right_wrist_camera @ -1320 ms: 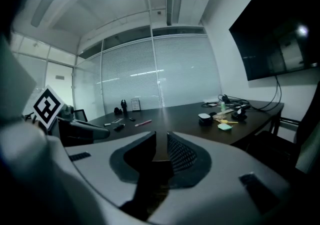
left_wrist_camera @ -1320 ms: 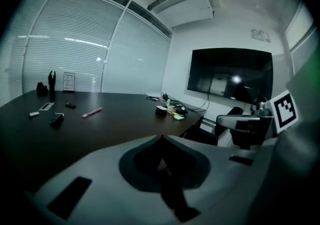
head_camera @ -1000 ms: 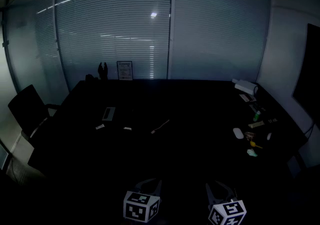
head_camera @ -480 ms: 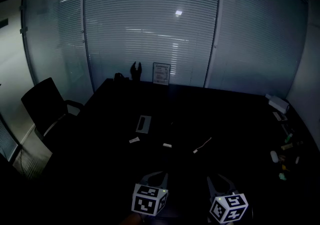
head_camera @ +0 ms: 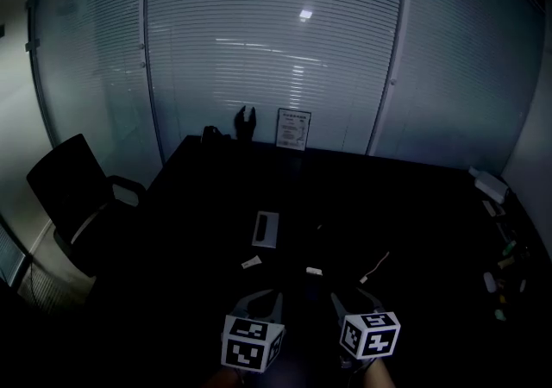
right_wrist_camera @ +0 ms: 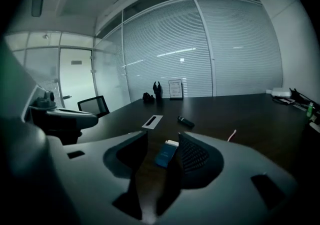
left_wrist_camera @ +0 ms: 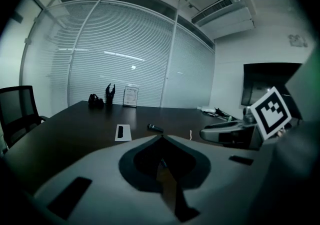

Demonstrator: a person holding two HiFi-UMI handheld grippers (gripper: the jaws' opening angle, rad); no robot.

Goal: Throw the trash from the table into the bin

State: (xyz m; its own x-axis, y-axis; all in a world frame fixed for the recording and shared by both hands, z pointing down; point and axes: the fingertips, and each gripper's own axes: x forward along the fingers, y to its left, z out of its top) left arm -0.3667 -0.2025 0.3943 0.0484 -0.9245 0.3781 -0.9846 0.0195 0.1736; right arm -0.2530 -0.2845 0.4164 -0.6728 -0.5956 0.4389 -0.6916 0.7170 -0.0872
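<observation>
Dim room: the dark table (head_camera: 216, 205) barely shows, and the small things (head_camera: 496, 283) at its right edge are too tiny to identify. The right claw (right_wrist_camera: 164, 138) stands half open, its jaws just widened. A blue packet (right_wrist_camera: 165, 154) lies on the table between them, ungripped. The left claw (left_wrist_camera: 160, 138) is closed and empty. A white scrap (head_camera: 251, 263) lies nearby.

Nothing can be read: the print on the framed notice (head_camera: 293, 128) is too small and dim.
</observation>
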